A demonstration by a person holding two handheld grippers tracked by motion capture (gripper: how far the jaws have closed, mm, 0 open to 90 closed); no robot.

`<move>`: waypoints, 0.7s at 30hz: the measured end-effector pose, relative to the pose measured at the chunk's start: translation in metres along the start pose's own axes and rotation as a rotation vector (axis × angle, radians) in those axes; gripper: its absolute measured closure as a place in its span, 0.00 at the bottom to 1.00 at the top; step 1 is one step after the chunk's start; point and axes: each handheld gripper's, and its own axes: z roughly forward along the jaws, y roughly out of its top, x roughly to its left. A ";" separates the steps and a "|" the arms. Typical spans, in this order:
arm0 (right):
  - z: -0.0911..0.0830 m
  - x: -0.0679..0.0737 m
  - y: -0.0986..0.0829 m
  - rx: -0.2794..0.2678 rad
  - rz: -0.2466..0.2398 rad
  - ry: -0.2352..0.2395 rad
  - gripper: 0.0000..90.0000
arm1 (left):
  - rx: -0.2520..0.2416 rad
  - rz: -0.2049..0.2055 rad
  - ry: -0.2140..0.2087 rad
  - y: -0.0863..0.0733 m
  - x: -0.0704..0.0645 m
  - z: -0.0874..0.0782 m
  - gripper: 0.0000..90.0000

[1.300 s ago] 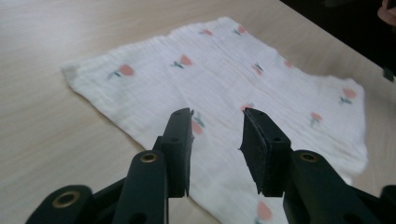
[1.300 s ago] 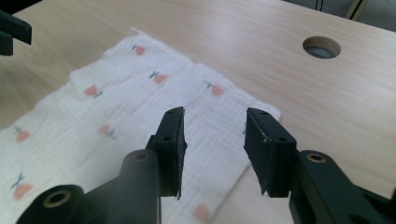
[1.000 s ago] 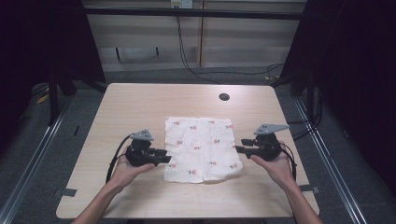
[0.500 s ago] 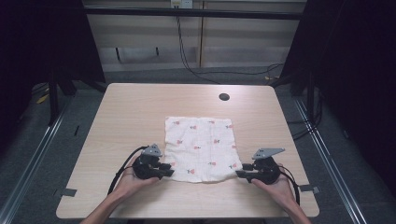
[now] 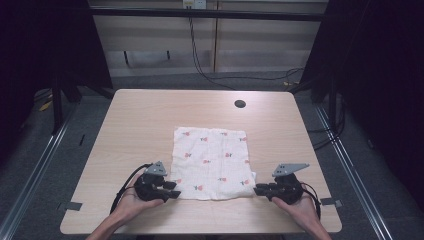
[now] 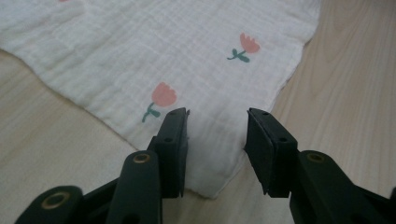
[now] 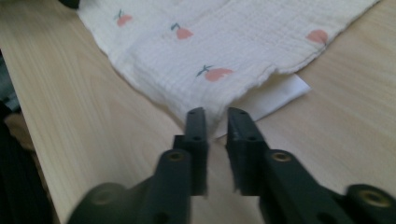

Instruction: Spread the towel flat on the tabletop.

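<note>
Pale wood tabletop (image 5: 140, 125) carries tulip-print muslin cloth (image 5: 212, 162), spread flat. Left gripper (image 5: 172, 189) fingers wide, straddling near-left corner; right gripper (image 5: 260, 190) fingers narrow at near-right corner, gripping nothing; likely poised for paired lift.

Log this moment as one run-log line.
left gripper: open, jaws astride near-left corner of cloth | right gripper: narrowly open at near-right corner | cloth: flat on table, not lifted

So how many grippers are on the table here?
2. The left gripper sits at the near left corner of the cloth, and the right gripper at its near right corner. Both are hand-held.
</note>
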 end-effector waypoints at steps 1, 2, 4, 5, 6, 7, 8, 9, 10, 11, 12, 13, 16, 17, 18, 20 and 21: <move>-0.001 0.003 -0.003 0.009 -0.018 -0.029 0.75 | 0.000 0.004 0.005 0.000 0.000 -0.001 0.64; -0.002 0.003 -0.005 0.009 -0.011 -0.038 0.73 | 0.005 -0.003 0.011 0.001 0.002 -0.002 0.63; -0.005 0.001 -0.005 -0.020 0.000 -0.048 0.70 | -0.018 -0.050 0.015 0.003 0.007 -0.003 0.61; -0.007 -0.001 -0.002 -0.034 -0.005 -0.070 0.69 | -0.021 -0.056 0.029 0.005 0.010 -0.004 0.61; -0.008 -0.002 0.002 -0.045 -0.013 -0.094 0.70 | -0.033 -0.065 0.033 0.007 0.012 -0.004 0.61; -0.008 -0.004 0.006 -0.067 -0.010 -0.082 0.71 | -0.038 -0.072 0.031 0.008 0.014 -0.004 0.62; -0.008 -0.005 0.012 -0.088 -0.008 -0.076 0.72 | -0.034 -0.068 0.030 0.009 0.015 -0.002 0.63; -0.007 -0.005 0.019 -0.099 -0.018 -0.066 0.73 | -0.033 -0.068 0.032 0.010 0.015 -0.001 0.63; -0.004 -0.004 0.023 -0.099 -0.030 -0.059 0.73 | -0.032 -0.064 0.026 0.011 0.015 0.000 0.63; 0.000 -0.004 0.029 -0.095 -0.047 -0.053 0.74 | -0.029 -0.056 0.022 0.012 0.015 0.002 0.63; 0.005 -0.004 0.033 -0.096 -0.052 -0.033 0.74 | -0.028 -0.050 0.028 0.012 0.014 0.003 0.62; 0.011 -0.004 0.037 -0.084 -0.060 -0.022 0.75 | -0.030 -0.054 0.029 0.013 0.015 0.004 0.61; 0.032 -0.010 0.037 -0.044 -0.058 -0.006 0.76 | -0.022 -0.050 0.035 0.010 0.017 0.005 0.60; 0.039 -0.012 0.035 -0.023 -0.059 -0.017 0.76 | -0.035 -0.050 0.026 0.009 0.018 0.005 0.60; 0.042 -0.013 0.034 -0.009 -0.057 -0.020 0.76 | -0.034 -0.047 0.034 0.008 0.018 0.005 0.60; 0.047 -0.016 0.032 0.015 -0.062 -0.034 0.75 | -0.052 -0.045 0.032 0.008 0.019 0.007 0.61; 0.048 -0.017 0.031 0.013 -0.064 -0.046 0.72 | -0.051 -0.042 0.035 0.008 0.019 0.007 0.61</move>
